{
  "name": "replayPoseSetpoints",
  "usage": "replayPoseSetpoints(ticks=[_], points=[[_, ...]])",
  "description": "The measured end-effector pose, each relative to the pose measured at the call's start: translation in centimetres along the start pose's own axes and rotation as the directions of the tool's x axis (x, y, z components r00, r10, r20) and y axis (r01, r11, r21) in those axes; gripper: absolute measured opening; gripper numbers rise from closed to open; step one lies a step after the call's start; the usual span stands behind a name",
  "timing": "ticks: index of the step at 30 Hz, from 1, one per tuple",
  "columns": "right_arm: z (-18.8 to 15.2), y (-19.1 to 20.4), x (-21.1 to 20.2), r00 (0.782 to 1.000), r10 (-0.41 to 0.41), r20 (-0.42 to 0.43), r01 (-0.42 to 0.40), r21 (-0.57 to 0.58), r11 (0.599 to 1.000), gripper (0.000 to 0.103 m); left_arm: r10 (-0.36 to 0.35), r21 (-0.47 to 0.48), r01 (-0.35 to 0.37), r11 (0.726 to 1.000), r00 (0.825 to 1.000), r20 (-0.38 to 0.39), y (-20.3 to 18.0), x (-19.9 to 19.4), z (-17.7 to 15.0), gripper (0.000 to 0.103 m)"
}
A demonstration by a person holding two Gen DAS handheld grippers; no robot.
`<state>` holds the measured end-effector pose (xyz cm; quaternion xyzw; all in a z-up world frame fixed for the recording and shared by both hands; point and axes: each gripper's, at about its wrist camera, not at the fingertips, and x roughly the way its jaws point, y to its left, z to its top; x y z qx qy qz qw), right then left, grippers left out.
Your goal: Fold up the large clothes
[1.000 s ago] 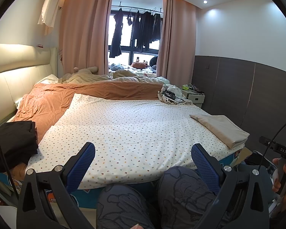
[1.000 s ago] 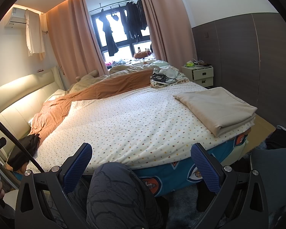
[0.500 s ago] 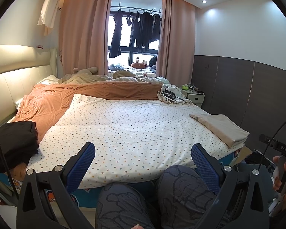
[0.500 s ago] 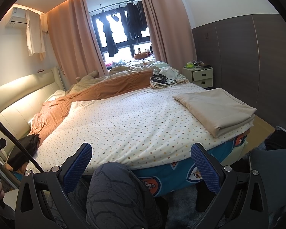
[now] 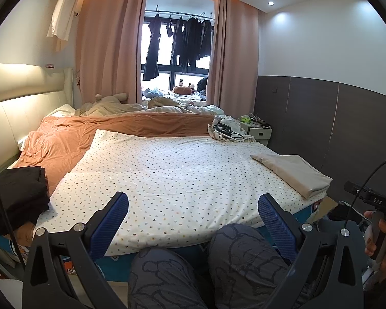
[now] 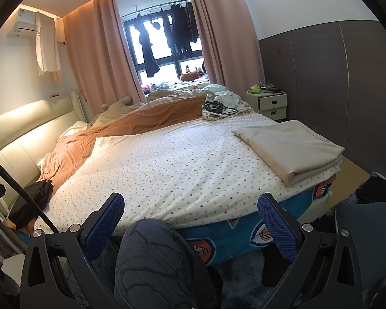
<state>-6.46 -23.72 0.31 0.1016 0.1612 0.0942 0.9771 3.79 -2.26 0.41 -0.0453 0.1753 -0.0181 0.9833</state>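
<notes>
A white dotted sheet (image 5: 177, 170) (image 6: 182, 159) lies spread flat over the bed. A folded beige cloth (image 5: 293, 172) (image 6: 293, 149) rests on the bed's near right corner. A pile of folded black clothes (image 5: 18, 195) (image 6: 31, 200) sits at the near left edge. My left gripper (image 5: 193, 213) is open and empty, held in front of the bed's near edge above a person's knees (image 5: 218, 262). My right gripper (image 6: 190, 213) is also open and empty, at the same edge, left of the beige cloth.
An orange duvet (image 5: 90, 134) is bunched along the far and left side of the bed. A bundle of cables on cloth (image 6: 218, 108) lies at the far right. A white nightstand (image 6: 267, 103) stands by the dark wall panel. Dark clothes (image 5: 177, 43) hang at the window.
Both views have shifted very slightly; the bed and cloth piles keep their places. Both grippers stay open and empty.
</notes>
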Motion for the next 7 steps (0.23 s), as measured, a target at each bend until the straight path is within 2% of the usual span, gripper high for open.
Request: replayPoseSetpoints(ticks=[7], points=[[0.1, -0.49, -0.87, 1.0, 0.006, 0.02, -0.006, 0.012, 1.0, 0.103, 0.001, 0.009, -0.001, 1.0, 1.0, -0.004, -0.19, -0.59, 0.26, 0.103]])
